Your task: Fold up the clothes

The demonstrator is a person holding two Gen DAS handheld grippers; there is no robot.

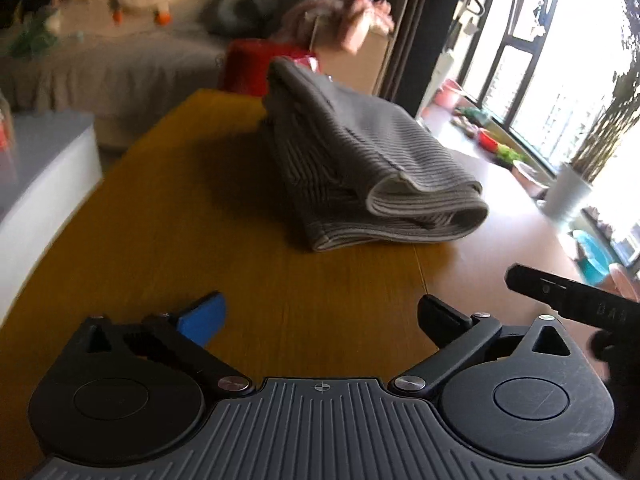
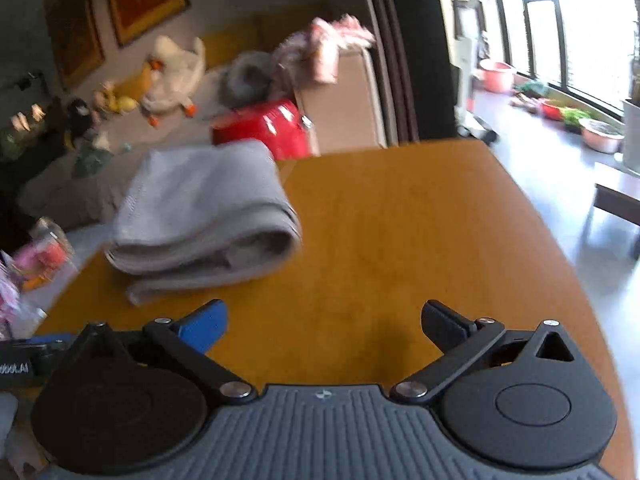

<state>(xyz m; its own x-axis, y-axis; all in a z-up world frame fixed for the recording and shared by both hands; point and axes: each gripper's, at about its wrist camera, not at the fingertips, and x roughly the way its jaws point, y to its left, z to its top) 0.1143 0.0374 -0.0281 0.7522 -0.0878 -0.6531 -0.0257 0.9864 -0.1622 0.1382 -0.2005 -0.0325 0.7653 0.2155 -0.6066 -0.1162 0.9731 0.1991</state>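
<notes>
A grey ribbed garment (image 1: 360,164) lies folded into a thick bundle on the yellow wooden table (image 1: 180,220). It also shows in the right wrist view (image 2: 204,208), at the table's far left. My left gripper (image 1: 322,320) is open and empty, low over the table, well short of the bundle. My right gripper (image 2: 324,326) is open and empty over bare table, to the right of the bundle. Part of the right gripper (image 1: 576,300) shows at the right edge of the left wrist view.
A red case (image 2: 264,126) and a cardboard box (image 2: 344,104) with pink clothes stand behind the table. A sofa (image 1: 100,68) with plush toys is at the back left. A white low table (image 1: 44,172) is at left; plants and pots line the window at right.
</notes>
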